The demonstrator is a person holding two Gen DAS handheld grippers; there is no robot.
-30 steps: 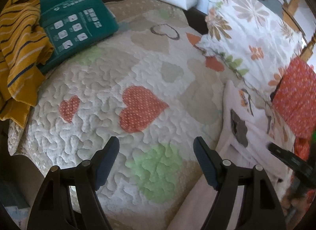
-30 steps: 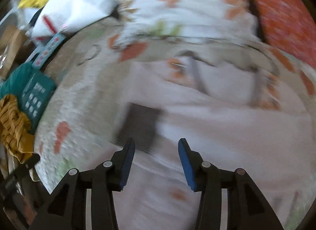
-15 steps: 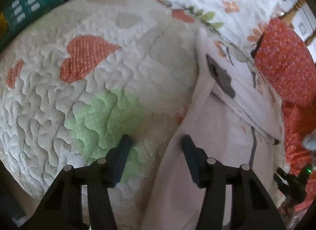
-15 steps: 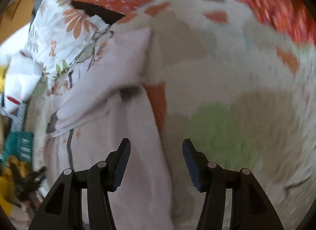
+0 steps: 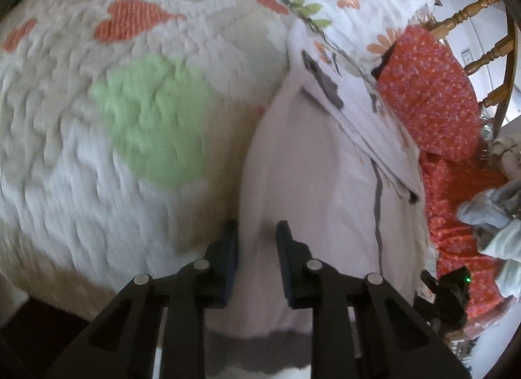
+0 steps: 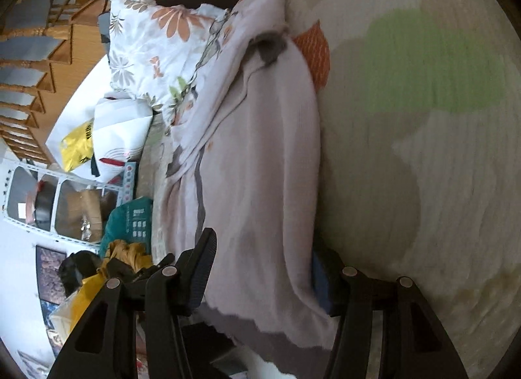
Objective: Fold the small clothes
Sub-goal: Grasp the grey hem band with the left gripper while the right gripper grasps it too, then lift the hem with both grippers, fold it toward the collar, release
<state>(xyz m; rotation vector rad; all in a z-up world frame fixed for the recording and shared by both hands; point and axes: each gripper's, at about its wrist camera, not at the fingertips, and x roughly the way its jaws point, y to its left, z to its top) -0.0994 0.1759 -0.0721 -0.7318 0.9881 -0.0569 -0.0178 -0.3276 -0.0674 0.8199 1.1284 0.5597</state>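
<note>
Garment (image 5: 309, 164), pale pink, laid along quilt (image 5: 97, 138), centre-right of frame. Left gripper (image 5: 257, 248) nearly closed over hem edge; pinch not confirmed. Right gripper (image 6: 263, 281) spread wide astride opposite hem corner, cloth between fingers, presumably for paired lift and fold.

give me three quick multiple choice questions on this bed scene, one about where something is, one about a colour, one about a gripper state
1. Where does the pale pink garment lie?
A. on the heart-patterned quilt
B. on the wooden chair
C. on the floor

2. What colour is the large quilt patch left of the garment?
A. blue
B. light green
C. black

3. How do the left gripper jaws stand?
A. wide open over bare quilt
B. out of view
C. narrowed around the garment's edge

Answers:
1. A, the garment is spread over the quilt.
2. B, the patch is light green.
3. C, pink fabric sits between the close-set jaws.
</note>
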